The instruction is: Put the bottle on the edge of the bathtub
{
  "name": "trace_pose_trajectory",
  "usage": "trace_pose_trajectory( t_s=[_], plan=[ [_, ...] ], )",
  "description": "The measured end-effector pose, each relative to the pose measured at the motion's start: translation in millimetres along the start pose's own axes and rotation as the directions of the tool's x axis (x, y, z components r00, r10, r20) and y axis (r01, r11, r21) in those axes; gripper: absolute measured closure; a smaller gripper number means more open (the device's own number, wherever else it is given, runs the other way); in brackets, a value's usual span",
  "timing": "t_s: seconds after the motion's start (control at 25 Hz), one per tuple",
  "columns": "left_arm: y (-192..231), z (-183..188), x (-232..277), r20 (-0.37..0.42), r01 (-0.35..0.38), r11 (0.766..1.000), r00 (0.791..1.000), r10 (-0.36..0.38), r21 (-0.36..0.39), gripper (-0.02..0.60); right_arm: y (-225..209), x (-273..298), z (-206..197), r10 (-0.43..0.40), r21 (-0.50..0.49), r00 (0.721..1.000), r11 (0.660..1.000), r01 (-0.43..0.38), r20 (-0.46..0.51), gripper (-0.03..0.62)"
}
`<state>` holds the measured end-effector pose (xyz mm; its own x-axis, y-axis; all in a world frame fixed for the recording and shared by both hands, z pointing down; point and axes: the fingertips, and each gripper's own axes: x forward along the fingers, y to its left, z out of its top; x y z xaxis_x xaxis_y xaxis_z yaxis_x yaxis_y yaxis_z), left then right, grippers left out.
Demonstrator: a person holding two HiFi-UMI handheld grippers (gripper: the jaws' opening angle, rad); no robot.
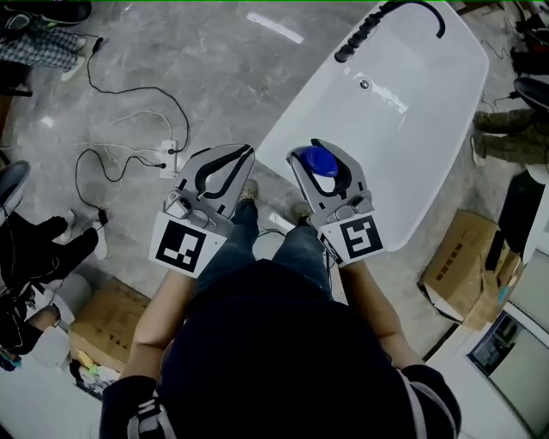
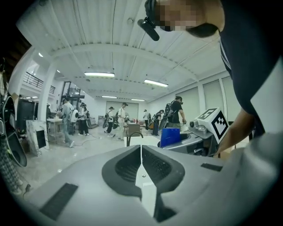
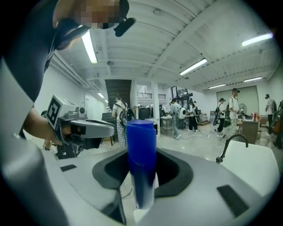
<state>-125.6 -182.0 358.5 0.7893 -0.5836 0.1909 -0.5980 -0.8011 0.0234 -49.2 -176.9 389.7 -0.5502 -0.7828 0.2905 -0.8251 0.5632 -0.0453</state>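
A blue bottle (image 1: pixel 319 160) stands upright between the jaws of my right gripper (image 1: pixel 316 147), which is shut on it. In the right gripper view the bottle (image 3: pixel 141 163) fills the gap of the right gripper (image 3: pixel 141 154). The left gripper (image 1: pixel 249 153) is beside it on the left, jaws pressed together with nothing between them; the left gripper view shows the left gripper (image 2: pixel 141 148) shut. The white bathtub (image 1: pixel 403 120) lies ahead and to the right, with a black faucet (image 1: pixel 377 21) at its far end. Both grippers hang short of the tub's near rim.
A power strip (image 1: pixel 167 159) and cables lie on the grey floor at left. Cardboard boxes stand at the right (image 1: pixel 463 261) and lower left (image 1: pixel 107 321). A seated person (image 1: pixel 34 249) is at the left edge. Several people (image 2: pixel 70 121) stand further back in the hall.
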Motion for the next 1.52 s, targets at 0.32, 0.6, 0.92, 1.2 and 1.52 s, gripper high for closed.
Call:
trace_pose_trajectory(
  t_s=[0.32, 0.6, 0.92, 1.2, 1.52],
  plan=[
    [2.9, -47.0, 2.9, -0.052, 0.098, 0.995, 0.994, -0.098, -0.003, 0.551, 11.6, 20.9, -57.5, -0.046, 0.012, 0.989, 0.999, 0.048, -0.139, 0.428],
    [2.6, -96.3, 10.8, -0.114, 0.13, 0.991, 0.984, -0.133, -0.038, 0.551, 14.0, 45.7, -106.4, -0.035, 0.006, 0.982, 0.999, 0.037, -0.186, 0.428],
    [4.3, -133.6, 29.8, -0.168, 0.088, 0.993, 0.981, -0.099, -0.073, 0.551, 5.7, 71.9, -165.2, -0.011, 0.014, 0.974, 1.0, 0.015, -0.225, 0.428],
    [-1.1, -160.9, 40.5, -0.226, 0.058, 0.996, 0.972, -0.073, -0.069, 0.551, 3.3, 90.7, -226.2, 0.035, -0.002, 0.953, 0.999, -0.037, -0.301, 0.428],
    [-5.8, -173.5, 37.7, -0.248, 0.005, 0.996, 0.968, -0.028, -0.091, 0.551, 0.3, 105.4, -262.2, 0.056, -0.029, 0.936, 0.997, -0.07, -0.347, 0.428]
  ],
)
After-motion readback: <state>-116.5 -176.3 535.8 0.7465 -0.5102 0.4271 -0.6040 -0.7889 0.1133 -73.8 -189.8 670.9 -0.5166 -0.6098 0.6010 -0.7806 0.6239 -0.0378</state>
